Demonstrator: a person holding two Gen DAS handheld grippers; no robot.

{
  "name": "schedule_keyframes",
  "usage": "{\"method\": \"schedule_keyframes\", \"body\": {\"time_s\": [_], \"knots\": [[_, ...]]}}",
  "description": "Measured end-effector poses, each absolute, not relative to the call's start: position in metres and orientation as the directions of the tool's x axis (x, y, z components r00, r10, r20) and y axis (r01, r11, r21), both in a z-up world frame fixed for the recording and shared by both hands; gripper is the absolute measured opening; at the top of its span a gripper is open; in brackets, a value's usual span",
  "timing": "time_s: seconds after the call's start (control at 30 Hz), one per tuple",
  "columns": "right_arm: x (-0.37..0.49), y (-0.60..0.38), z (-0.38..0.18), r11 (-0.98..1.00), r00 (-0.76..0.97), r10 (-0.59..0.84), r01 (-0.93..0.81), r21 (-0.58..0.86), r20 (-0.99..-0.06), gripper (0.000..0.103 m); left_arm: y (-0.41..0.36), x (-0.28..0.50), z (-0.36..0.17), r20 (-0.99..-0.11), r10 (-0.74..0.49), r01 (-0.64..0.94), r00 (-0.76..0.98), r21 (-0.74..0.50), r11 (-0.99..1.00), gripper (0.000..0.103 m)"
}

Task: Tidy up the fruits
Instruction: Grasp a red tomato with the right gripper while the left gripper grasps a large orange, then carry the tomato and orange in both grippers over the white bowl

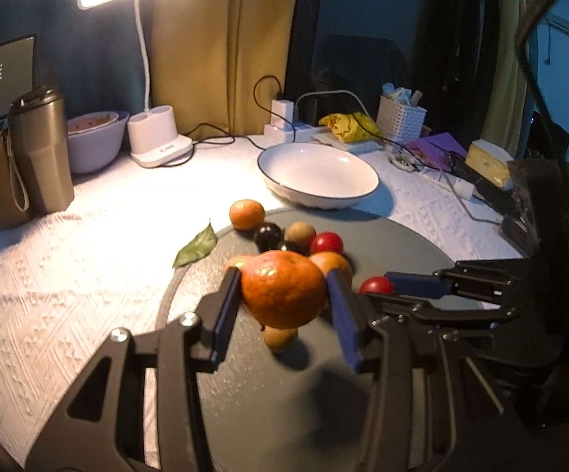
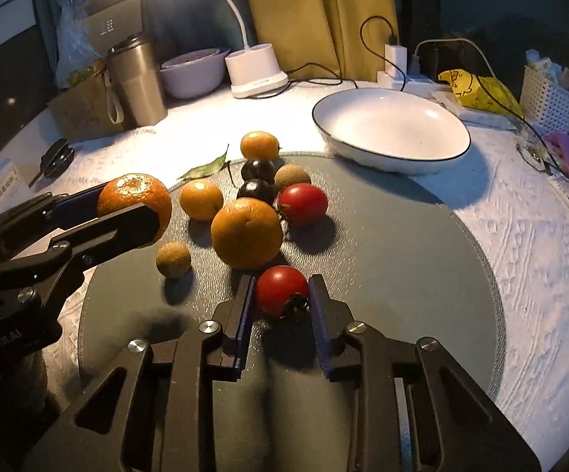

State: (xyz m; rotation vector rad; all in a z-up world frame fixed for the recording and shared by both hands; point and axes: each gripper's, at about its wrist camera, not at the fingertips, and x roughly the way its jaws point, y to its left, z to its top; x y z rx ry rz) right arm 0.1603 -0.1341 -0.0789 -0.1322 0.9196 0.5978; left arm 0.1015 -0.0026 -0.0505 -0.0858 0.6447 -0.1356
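My left gripper [image 1: 283,279] is shut on a mandarin orange [image 1: 282,295] and holds it above the grey round mat [image 1: 394,244]. My right gripper [image 2: 282,283] points down at the mat, shut on a red tomato [image 2: 280,289] that rests there. Just beyond it lie a large orange [image 2: 247,232], a second tomato [image 2: 303,203], two smaller oranges [image 2: 201,200], two dark plums [image 2: 256,190] and two brown longans [image 2: 173,259]. An empty white bowl [image 2: 390,129] stands behind the mat to the right.
A green leaf [image 2: 205,169] lies at the mat's far-left edge. At the back stand a steel tumbler [image 2: 137,82], a cardboard box, a pink bowl [image 2: 192,74], a lamp base [image 2: 255,70], a power strip with cables [image 2: 398,74] and a white basket [image 2: 547,94].
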Motion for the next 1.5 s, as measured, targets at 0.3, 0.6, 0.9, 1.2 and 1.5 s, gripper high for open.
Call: {"method": "schedule_keyframes", "body": {"time_s": [0.3,0.6,0.9,1.2,1.5], "knots": [[0.175,-0.145,-0.057,0.849,0.527,0.429,-0.512,0.129,-0.734,0.030,0.002,0.120,-0.041,-0.598,-0.166,0.101,0.784,-0.142,0.985,0.046],[0.194,-0.157,-0.048,0.863,0.568,0.419,-0.492,0.117,-0.708,0.030,-0.003,0.139,-0.032,-0.595,-0.184,0.127,0.782,-0.137,0.982,0.046],[0.222,-0.172,-0.044,0.880,0.607,0.396,-0.464,0.097,-0.689,0.030,-0.008,0.167,-0.029,-0.601,-0.199,0.148,0.774,-0.134,0.980,0.046],[0.258,-0.182,-0.044,0.892,0.637,0.378,-0.445,0.079,-0.672,0.030,-0.014,0.205,-0.031,-0.611,-0.223,0.168,0.759,-0.147,0.975,0.046],[0.300,-0.176,-0.047,0.890,0.651,0.383,-0.450,0.072,-0.656,0.030,-0.017,0.246,-0.027,-0.611,-0.226,0.180,0.759,-0.138,0.974,0.046]]}}
